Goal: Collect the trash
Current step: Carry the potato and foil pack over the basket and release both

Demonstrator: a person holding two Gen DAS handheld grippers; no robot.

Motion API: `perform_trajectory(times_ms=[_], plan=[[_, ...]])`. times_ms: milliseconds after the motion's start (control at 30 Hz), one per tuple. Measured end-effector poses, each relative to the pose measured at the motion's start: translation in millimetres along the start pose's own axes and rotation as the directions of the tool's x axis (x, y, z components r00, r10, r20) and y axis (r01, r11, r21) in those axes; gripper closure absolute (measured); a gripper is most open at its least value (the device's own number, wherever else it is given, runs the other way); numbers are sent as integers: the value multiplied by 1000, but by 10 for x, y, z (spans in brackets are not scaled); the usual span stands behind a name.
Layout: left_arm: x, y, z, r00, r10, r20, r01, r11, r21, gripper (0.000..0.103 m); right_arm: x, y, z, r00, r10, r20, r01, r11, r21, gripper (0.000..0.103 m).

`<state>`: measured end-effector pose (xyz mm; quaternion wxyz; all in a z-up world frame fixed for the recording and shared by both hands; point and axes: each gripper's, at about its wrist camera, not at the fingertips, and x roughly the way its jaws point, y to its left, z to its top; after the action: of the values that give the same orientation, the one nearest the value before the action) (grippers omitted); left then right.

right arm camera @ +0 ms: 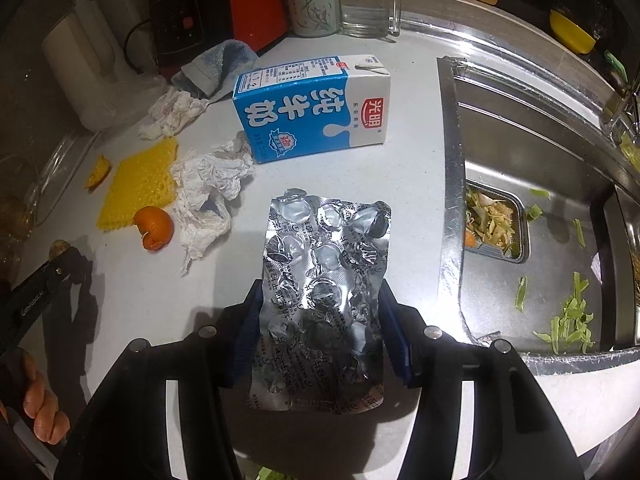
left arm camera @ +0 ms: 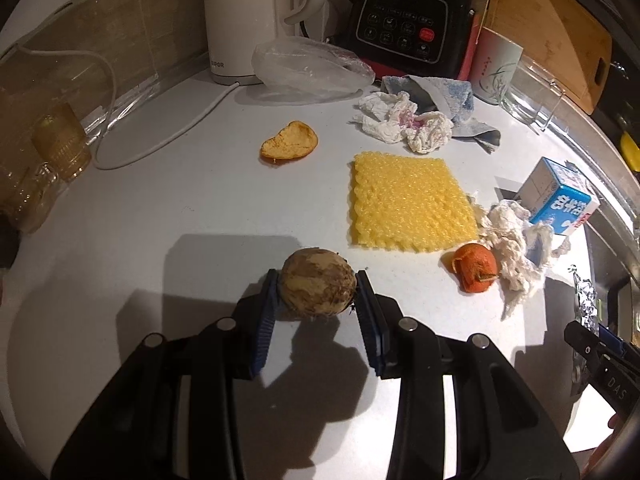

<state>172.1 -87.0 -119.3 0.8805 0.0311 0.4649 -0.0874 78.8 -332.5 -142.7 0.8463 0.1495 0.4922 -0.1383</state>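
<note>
My left gripper (left arm camera: 317,286) is shut on a brown round fruit husk (left arm camera: 317,286), held just above the white counter (left arm camera: 160,220). My right gripper (right arm camera: 320,300) is shut on a crumpled silver pill blister pack (right arm camera: 324,280), which also shows in the left wrist view (left arm camera: 586,304). On the counter lie two pieces of orange peel (left arm camera: 289,145) (left arm camera: 476,267), two wads of crumpled tissue (left arm camera: 404,122) (left arm camera: 516,248), a yellow sponge cloth (left arm camera: 408,202) and a blue-and-white milk carton (right arm camera: 312,108).
A white kettle (left arm camera: 244,20), a clear plastic bag (left arm camera: 308,66), a black appliance (left arm camera: 412,20), a blue-grey towel (left arm camera: 444,96) and a cup (left arm camera: 496,66) stand at the back. A steel sink (right arm camera: 540,200) with vegetable scraps is on the right. Amber glasses (left arm camera: 60,148) are at the left.
</note>
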Motion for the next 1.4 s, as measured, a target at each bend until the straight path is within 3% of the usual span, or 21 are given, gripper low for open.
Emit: perform_trajectory(times_ms=[300, 567, 967, 1267, 1300, 1400], plan=[[-588, -419, -465, 993, -105, -53, 107, 993, 48, 66, -745, -301, -446, 997, -7, 77, 15, 995, -103, 47], [-1173, -967, -1094, 985, -152, -83, 162, 979, 122, 66, -1258, -775, -996, 996, 23, 81, -13, 992, -128, 47], [-1523, -1439, -2045, 978, -139, -156, 158, 981, 114, 66, -1580, -1084, -1618, 993, 114, 40, -103, 971, -217, 47], [-1577, -1581, -2323, 977, -123, -176, 142, 985, 102, 66, -1672, -1193, -1825, 990, 138, 24, -127, 958, -256, 46], [-1569, -1587, -2334, 975, -122, -186, 142, 985, 98, 64, -1671, -1203, -1831, 990, 138, 22, -128, 958, -257, 46], [-1575, -1597, -2348, 977, -108, -186, 126, 988, 89, 38, -1670, -1231, -1853, 990, 141, 18, -131, 956, -261, 46]])
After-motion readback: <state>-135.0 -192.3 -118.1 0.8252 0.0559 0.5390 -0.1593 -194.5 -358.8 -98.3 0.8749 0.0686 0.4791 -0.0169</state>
